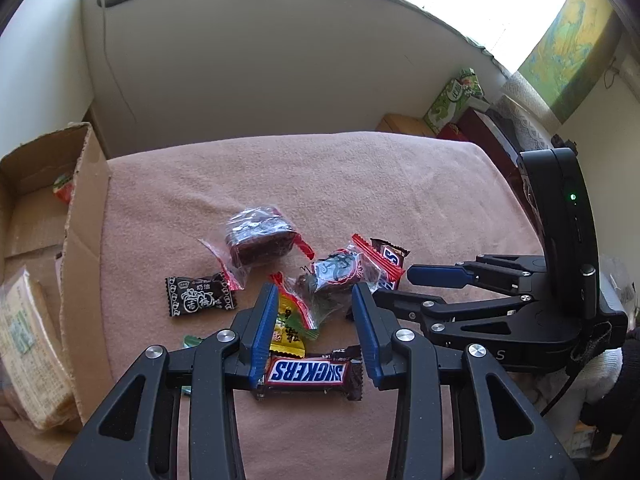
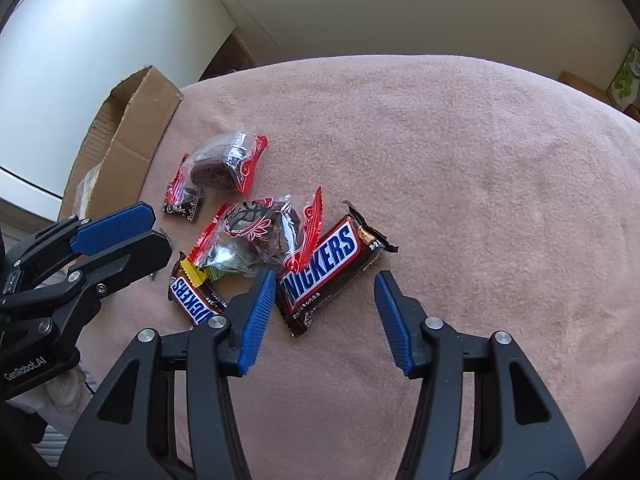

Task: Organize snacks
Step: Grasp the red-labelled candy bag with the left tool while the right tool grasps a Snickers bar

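1. Right gripper [image 2: 324,320], jaws spread and empty, hangs over the larger Snickers bar [image 2: 334,266] on the pink cloth [image 2: 480,200]; straddle its narrow width before closing
2. Left gripper [image 1: 316,332], jaws apart and empty, hovers above the smaller Snickers bar [image 1: 308,374]
3. Cardboard box [image 1: 86,216] waits at left

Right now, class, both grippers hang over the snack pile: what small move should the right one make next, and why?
Probably lower the right gripper slightly and close. The larger Snickers bar lies flat on the pink cloth, partly between its open jaws and not yet gripped.
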`<action>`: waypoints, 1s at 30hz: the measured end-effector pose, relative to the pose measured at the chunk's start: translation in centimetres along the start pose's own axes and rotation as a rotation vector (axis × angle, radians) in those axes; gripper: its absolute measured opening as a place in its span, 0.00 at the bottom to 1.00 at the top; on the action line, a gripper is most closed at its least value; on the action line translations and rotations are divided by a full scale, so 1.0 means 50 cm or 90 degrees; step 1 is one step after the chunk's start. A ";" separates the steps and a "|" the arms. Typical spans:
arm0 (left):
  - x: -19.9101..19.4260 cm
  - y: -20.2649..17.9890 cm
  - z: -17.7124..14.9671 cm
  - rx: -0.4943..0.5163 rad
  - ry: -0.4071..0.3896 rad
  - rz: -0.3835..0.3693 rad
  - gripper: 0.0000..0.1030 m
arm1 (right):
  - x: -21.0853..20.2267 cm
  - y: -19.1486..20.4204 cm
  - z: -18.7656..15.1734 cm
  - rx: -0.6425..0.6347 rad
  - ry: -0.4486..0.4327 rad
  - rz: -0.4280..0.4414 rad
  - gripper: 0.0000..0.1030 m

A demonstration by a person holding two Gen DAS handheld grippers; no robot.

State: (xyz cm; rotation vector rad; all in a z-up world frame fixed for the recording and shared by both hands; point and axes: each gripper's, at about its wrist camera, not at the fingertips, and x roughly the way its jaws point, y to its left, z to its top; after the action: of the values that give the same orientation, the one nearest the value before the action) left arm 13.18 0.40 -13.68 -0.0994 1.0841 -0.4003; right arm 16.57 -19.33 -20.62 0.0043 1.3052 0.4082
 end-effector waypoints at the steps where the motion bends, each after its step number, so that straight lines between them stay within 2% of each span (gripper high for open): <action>1: 0.007 -0.002 0.002 0.010 0.004 0.002 0.36 | 0.006 0.001 0.001 0.001 0.003 0.000 0.49; 4: 0.028 -0.006 0.011 0.030 0.019 0.001 0.36 | 0.018 -0.003 0.005 0.011 0.008 0.006 0.47; 15: 0.093 -0.032 0.027 0.094 0.056 -0.010 0.36 | 0.010 -0.036 0.031 0.007 0.004 -0.044 0.47; 22: 0.120 -0.050 0.024 0.092 0.059 -0.010 0.37 | 0.003 -0.064 0.054 0.034 0.003 -0.035 0.49; 30: 0.125 -0.046 0.021 0.071 0.041 -0.021 0.31 | 0.022 -0.072 0.084 0.057 0.005 -0.022 0.49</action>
State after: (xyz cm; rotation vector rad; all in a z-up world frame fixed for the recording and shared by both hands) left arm 16.02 -4.11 -17.81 -0.0046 1.1219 -0.4953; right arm 21.76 -21.42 -21.34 0.0557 1.3287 0.3207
